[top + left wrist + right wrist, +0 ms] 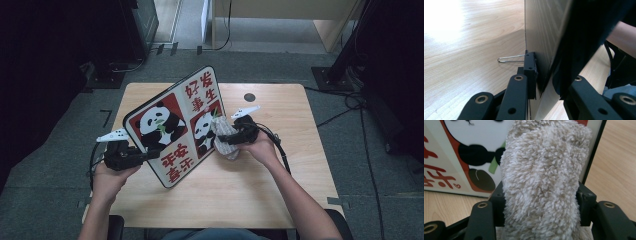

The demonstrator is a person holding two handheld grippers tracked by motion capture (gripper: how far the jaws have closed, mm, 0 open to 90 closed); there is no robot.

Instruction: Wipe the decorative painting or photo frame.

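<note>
On the wooden table [260, 195]: panda picture board [175, 125], standing tilted, left gripper [142, 156] pinching its edge; fluffy beige cloth [226, 137], right gripper [235, 137] clamping it, pressing against the board's face.

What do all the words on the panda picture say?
"好事发生", red, top right of the panda sign.
"平安喜乐", red, bottom of the same sign.
In the right gripper view only cut-off red strokes show beside the fluffy cloth: unreadable.
No other writing can be seen.
</note>
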